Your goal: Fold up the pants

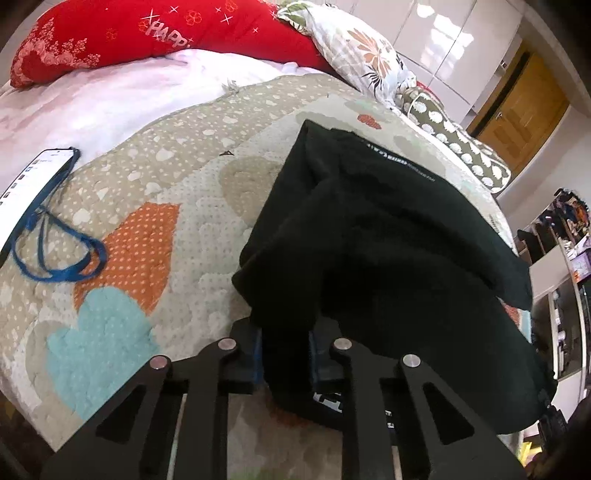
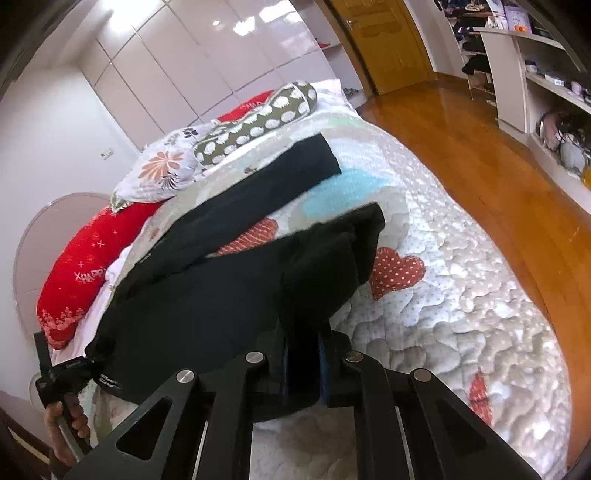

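A bed [image 1: 155, 206] under a heart-patterned quilt [image 2: 436, 295] carries black pants [image 1: 388, 229] mid-bed, a phone [image 1: 33, 188] with a blue lanyard [image 1: 62, 258] near one edge, and red [image 1: 166, 33], floral [image 1: 362, 55] and spotted [image 2: 258, 122] pillows at its head.

A phone [image 1: 35, 177] with blue lanyard [image 1: 55, 243] lies on the quilt [image 1: 147, 206].

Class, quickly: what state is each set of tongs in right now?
Left tongs: shut on the black pants.
Right tongs: shut on the black pants.
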`<state>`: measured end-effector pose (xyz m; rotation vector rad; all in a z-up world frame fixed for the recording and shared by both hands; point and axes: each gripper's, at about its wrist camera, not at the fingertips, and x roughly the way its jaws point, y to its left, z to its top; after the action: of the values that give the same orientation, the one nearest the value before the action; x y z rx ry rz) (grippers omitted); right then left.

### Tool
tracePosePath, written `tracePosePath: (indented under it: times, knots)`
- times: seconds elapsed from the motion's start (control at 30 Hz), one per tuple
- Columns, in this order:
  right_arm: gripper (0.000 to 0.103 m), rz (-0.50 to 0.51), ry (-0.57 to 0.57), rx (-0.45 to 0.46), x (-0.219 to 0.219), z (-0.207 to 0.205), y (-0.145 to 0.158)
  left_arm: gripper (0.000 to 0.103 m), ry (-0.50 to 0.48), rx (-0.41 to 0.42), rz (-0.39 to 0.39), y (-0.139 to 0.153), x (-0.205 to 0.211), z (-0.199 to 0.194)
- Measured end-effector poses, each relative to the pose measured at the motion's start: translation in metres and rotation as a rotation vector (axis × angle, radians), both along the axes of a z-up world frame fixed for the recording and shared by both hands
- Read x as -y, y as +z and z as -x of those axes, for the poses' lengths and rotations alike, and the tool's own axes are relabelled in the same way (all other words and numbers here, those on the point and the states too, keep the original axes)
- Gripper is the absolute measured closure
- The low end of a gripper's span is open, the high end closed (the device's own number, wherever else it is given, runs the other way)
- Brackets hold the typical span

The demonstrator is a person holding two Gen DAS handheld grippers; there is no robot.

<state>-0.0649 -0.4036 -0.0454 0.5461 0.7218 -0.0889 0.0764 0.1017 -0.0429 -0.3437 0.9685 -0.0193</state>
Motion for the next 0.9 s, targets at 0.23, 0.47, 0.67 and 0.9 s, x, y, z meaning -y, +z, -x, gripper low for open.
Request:
tracePosePath:
  times: [0.23, 0.47, 0.67, 0.9]
  knots:
    - [0.092, 0.027, 0.002, -0.02, 0.003, 0.018, 0.007, 0.085, -0.05, -0.024, -0.044, -0.003, -0.001, 0.018]
    - [0.056, 0.172, -0.056, -0.163, 0.001, 0.015, -0.014, 0.04, -0.028, 0.024, -0.206, 0.001, 0.006, 0.027]
    - [0.043, 0.296, -0.083, -0.113, 0.008, 0.024, 0.023, 0.027, -0.027, 0.082, -0.283, 0.018, 0.001, 0.034]
    - [0.035, 0.268, 0.035, -0.041, -0.011, -0.006, 0.048, 0.021, -0.055, 0.154, -0.307, 0.043, 0.007, 0.035]
